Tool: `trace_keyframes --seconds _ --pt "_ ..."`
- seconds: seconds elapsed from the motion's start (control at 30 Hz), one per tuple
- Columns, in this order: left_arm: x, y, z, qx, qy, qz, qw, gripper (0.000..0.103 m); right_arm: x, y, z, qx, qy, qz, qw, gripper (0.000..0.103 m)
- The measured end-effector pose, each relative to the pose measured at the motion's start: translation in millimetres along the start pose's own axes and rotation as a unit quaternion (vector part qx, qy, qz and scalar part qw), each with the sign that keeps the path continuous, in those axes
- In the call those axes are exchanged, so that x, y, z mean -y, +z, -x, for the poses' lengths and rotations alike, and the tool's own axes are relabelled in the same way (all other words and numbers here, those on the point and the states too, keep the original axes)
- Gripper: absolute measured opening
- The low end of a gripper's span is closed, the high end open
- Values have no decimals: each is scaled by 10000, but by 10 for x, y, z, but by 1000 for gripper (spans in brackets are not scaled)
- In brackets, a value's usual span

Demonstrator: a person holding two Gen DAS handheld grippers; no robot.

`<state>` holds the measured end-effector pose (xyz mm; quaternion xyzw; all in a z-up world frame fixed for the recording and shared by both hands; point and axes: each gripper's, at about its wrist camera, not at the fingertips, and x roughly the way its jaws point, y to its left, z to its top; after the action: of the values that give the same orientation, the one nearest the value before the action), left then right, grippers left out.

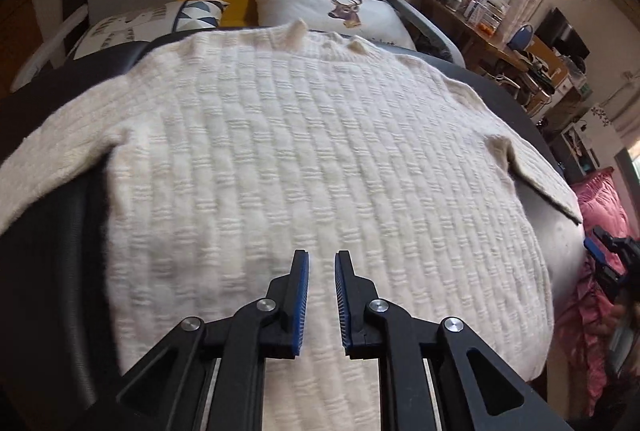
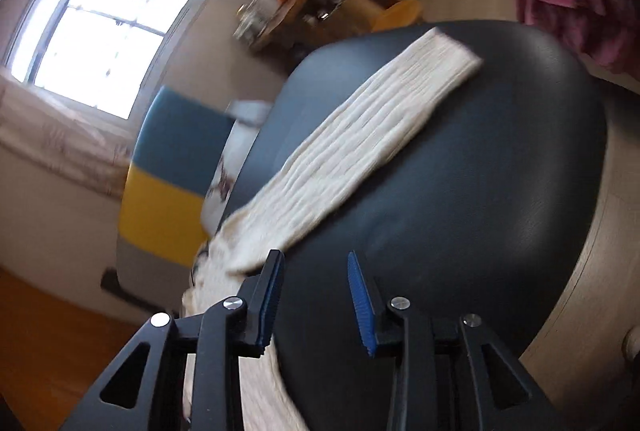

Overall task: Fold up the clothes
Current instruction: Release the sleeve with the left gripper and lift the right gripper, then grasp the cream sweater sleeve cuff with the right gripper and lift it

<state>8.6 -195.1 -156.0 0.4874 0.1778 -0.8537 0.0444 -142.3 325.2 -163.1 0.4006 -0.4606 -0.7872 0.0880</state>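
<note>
A cream waffle-knit sweater (image 1: 320,159) lies flat on the dark round surface (image 2: 500,191), beneath the slightly parted, empty left claw (image 1: 321,259) and the wider-open, empty right claw (image 2: 316,259).

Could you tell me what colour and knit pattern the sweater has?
Cream white sweater with a basket-weave textured knit, clearest in the left wrist view.

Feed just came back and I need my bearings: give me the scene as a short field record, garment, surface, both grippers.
garment: cream knit sweater, spread flat, neck away from the left camera
sleeves: both stretched outward; the right sleeve lies flat on the table
surface: dark round table
left gripper: above the sweater body near the hem, narrow gap between the fingers, nothing held
right gripper: open, empty, near the base of the right sleeve
folds made: none visible
image quality: right wrist view blurred
</note>
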Motion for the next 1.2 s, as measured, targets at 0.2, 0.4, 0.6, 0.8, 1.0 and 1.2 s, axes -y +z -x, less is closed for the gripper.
trace_keyframes --seconds 0.2,0.4,0.6,0.8,1.0,1.2 --pt "465 -29 -306 -313 -52 -474 9984 14 497 575 -201 267 -275 -1155 9926 40" --pt "529 -3 -463 -466 11 -455 9979 14 747 826 -246 622 -236 -1571 9853 39" --pt "495 10 -497 -510 -60 -373 9980 15 735 889 -301 819 -464 -1309 9869 28" --pt "511 -10 -499 -492 -106 -370 9980 21 756 947 -358 799 -818 -1051 9879 2" --pt "512 -17 -503 -515 -159 -364 9979 25 971 923 -357 863 -92 -1679 9820 7" --pt "496 -3 -499 -587 -199 -310 9976 25 955 925 -250 1399 -31 -2119 9672 32"
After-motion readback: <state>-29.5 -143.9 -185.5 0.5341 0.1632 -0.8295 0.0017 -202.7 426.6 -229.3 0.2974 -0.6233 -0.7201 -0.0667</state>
